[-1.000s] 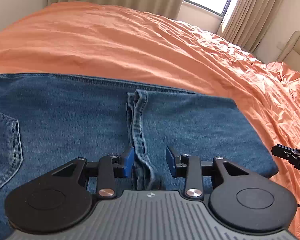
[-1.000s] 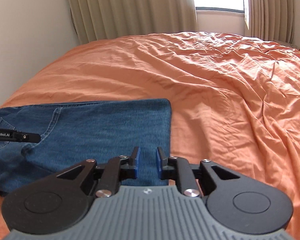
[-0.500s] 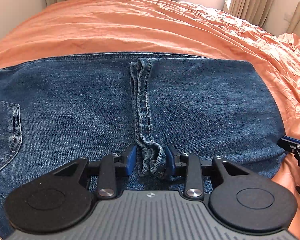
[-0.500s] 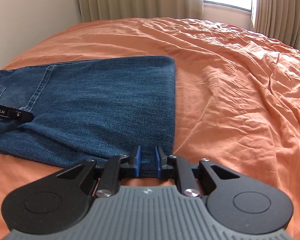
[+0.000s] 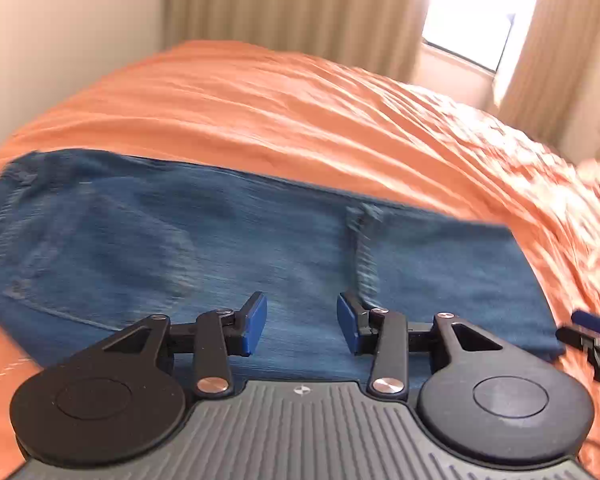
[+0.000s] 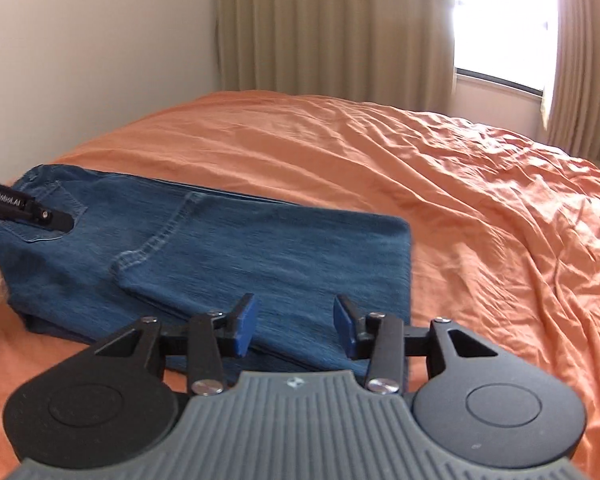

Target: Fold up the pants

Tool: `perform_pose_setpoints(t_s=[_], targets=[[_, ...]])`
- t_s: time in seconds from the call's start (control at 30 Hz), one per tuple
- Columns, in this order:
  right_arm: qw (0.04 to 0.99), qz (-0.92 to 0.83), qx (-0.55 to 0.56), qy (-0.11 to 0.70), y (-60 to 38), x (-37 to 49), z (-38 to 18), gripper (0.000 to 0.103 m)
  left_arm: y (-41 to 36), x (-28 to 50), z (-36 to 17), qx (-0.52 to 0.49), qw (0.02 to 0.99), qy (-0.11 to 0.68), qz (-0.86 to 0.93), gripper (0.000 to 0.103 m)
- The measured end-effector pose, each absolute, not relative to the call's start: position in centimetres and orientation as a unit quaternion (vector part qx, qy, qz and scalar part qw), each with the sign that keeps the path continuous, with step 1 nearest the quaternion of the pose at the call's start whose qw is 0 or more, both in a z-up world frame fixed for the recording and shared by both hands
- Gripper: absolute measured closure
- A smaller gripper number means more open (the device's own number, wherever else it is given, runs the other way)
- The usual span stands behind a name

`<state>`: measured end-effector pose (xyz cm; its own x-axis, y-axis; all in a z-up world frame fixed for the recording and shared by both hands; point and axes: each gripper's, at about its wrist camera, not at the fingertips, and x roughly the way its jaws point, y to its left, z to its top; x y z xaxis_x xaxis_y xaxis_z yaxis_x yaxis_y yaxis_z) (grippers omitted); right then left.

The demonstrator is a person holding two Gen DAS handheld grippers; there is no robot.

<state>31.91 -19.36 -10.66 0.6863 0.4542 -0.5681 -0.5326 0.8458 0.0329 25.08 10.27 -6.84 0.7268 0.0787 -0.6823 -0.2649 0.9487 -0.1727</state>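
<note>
Blue denim pants (image 5: 220,248) lie folded flat on the orange bed, legs doubled over the seat with the hem band (image 5: 364,252) across the top layer. My left gripper (image 5: 302,326) hovers above the near edge of the pants, its jaws opening with nothing between the blue pads. In the right wrist view the same pants (image 6: 260,256) spread from the back pocket at left to the fold at right. My right gripper (image 6: 294,326) hangs over their near right corner, jaws opening, pads apart and clear of the denim. The left gripper's tip (image 6: 32,210) shows over the pocket.
The crumpled orange bedspread (image 6: 480,220) stretches far to the right and back. Beige curtains (image 6: 332,28) and a bright window (image 6: 504,20) stand behind the bed, a pale wall (image 6: 80,48) at left. The right gripper's tip (image 5: 592,338) pokes in at the right edge.
Both grippers let go of the denim and spread their jaws. Both pulled back and up from the pants, so the folded pants now lie further from the fingers.
</note>
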Motion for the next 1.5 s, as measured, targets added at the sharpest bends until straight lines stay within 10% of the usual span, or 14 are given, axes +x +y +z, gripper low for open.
perform_pose_setpoints(t_s=[0.9, 1.5], targets=[[0.854, 0.278, -0.091, 0.431, -2.1, 38.1, -14.6, 0.088, 38.6, 15.8, -15.5, -0.474, 0.827, 0.185, 0.238, 0.034], [0.847, 0.283, -0.086, 0.442, -2.3, 38.7, -14.4, 0.091, 36.3, 20.6, -9.6, -0.383, 0.851, 0.233, 0.273, 0.080]])
